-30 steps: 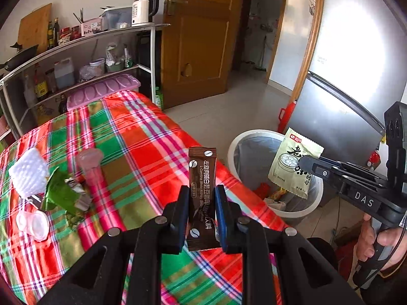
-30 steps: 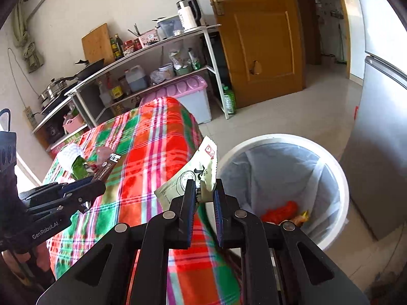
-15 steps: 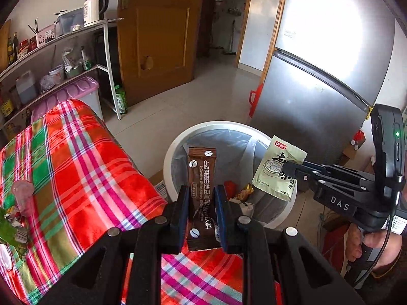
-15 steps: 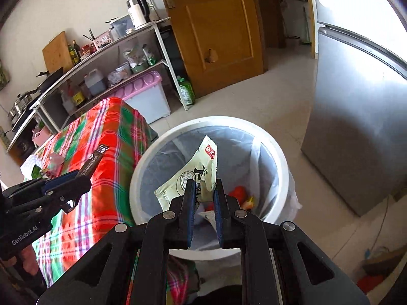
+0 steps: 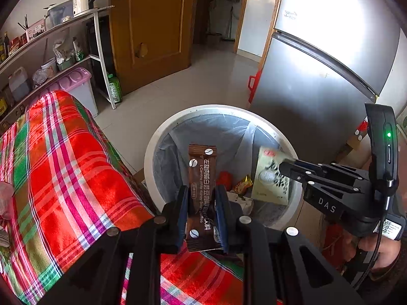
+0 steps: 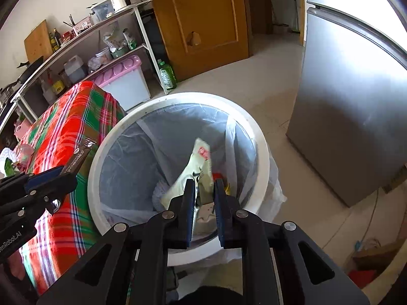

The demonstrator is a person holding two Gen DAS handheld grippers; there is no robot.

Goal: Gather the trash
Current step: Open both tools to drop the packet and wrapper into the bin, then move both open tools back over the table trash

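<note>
Between our left tongs [image 5: 202, 203] sits the brown coffee sachet [image 5: 202, 178], pinched at its lower half, jaws nearly closed on it. Our right tongs [image 6: 204, 198] have parted a little; the pale green packet [image 6: 199, 170] looks blurred and slipping free, though we cannot tell if a pad touches it. Just beyond both tips gapes the white bin [image 6: 262, 152]. We should carry the sachet past the rim before releasing.

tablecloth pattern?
Red, green and white plaid tablecloth; left wrist view shows it best.
</note>
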